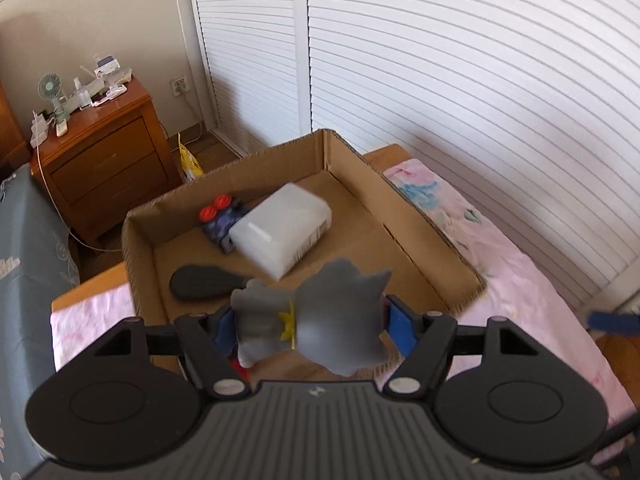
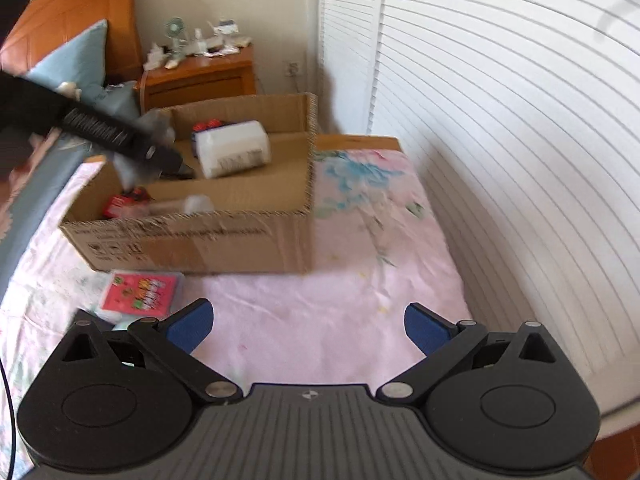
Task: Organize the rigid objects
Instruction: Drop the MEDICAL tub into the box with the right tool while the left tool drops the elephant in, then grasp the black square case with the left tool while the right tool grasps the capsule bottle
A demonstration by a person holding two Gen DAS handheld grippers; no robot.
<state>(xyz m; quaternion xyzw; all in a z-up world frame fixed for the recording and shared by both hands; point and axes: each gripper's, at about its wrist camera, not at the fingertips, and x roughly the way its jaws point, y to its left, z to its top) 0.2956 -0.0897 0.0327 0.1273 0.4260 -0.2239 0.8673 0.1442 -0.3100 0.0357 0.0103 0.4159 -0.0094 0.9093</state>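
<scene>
We see the left tongs (image 1: pixel 310 320) clamped on a motion-blurred grey figurine (image 1: pixel 316 316), its details unreadable, above the cardboard box (image 1: pixel 432 240). Right tongs (image 2: pixel 309 326) apart, holding nothing; pink card box (image 2: pixel 140 290) partly hidden behind them.

Behind the bed you see a wooden nightstand (image 1: pixel 102 148) against the wall, its top crowded with a small green fan (image 1: pixel 51 90) and assorted clutter. White louvred doors (image 1: pixel 460 80) fill the right side. A pink floral sheet (image 2: pixel 340 300) covers the bed; a blue pillow (image 2: pixel 78 60) leans on the wooden headboard (image 2: pixel 72 4).
</scene>
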